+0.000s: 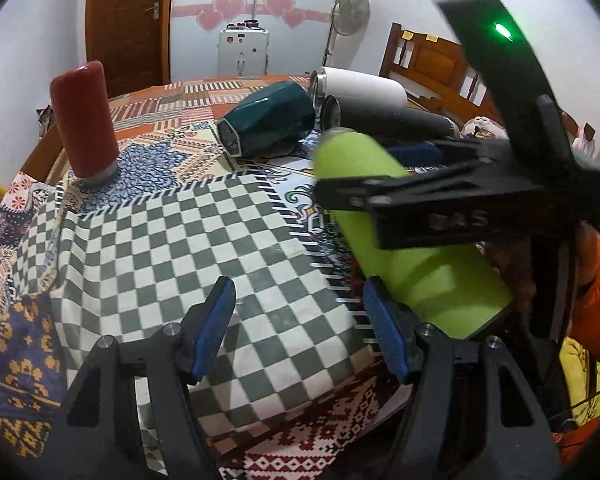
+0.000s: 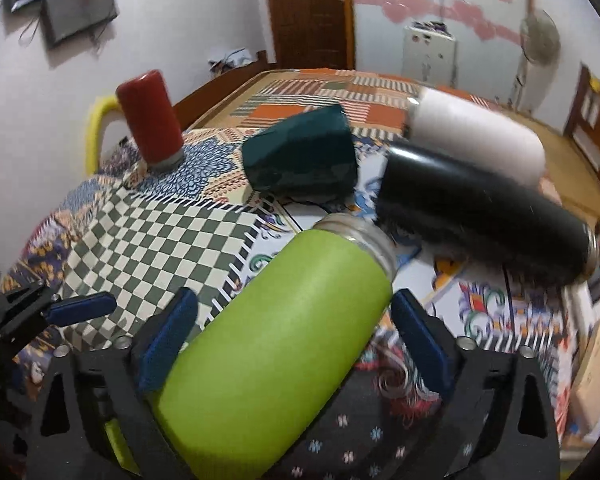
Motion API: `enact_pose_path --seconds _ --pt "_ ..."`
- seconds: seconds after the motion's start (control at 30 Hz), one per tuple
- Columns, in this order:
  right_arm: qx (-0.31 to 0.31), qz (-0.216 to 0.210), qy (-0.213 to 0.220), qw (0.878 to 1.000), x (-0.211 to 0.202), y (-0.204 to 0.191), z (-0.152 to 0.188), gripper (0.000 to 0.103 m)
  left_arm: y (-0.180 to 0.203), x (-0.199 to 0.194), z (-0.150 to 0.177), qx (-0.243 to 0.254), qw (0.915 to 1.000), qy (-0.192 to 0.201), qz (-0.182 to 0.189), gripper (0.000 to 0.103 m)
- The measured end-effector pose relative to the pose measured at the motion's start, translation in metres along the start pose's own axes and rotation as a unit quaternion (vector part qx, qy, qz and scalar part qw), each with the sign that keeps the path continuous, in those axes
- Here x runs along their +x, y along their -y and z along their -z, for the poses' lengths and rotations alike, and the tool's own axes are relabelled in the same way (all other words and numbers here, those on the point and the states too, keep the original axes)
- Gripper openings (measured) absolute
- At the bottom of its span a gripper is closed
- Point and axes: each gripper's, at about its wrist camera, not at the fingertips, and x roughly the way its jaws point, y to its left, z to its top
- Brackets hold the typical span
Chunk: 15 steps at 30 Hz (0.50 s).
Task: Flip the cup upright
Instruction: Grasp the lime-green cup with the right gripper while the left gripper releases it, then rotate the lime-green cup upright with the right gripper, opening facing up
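A lime-green cup point(image 2: 276, 344) with a steel threaded mouth lies tilted between the blue pads of my right gripper point(image 2: 296, 344), mouth pointing away; the left pad point(image 2: 168, 344) touches its side, the right pad point(image 2: 420, 344) stands a little off it. It also shows in the left wrist view point(image 1: 404, 240), with the right gripper's black body across it. My left gripper point(image 1: 300, 328) is open and empty over the checked cloth point(image 1: 188, 240). A red cup point(image 1: 85, 120) stands mouth down at the left.
A dark green cup point(image 2: 304, 156), a black bottle point(image 2: 480, 208) and a white cup point(image 2: 480, 136) lie on their sides behind. The patterned cloths cover a table whose near edge drops off below the grippers. A chair and fan stand beyond.
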Motion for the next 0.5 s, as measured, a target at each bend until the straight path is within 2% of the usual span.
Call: enact_pose_path --seconds 0.1,0.2,0.3,0.5 --pt "-0.023 -0.001 -0.032 0.999 0.006 -0.004 -0.012 0.079 0.002 -0.001 0.000 -0.003 1.0000 0.002 -0.003 0.066" --pt "-0.034 0.014 -0.035 0.999 -0.004 -0.004 -0.013 0.081 0.000 -0.005 -0.001 -0.010 0.9999 0.009 0.003 0.066" --pt "-0.036 0.017 -0.036 0.999 -0.013 -0.001 -0.009 0.083 0.002 -0.010 -0.001 -0.002 0.9997 0.021 -0.014 0.066" --pt "-0.002 -0.026 -0.082 0.996 -0.006 0.005 -0.001 0.083 0.002 -0.024 0.002 0.007 0.9983 0.040 -0.041 0.066"
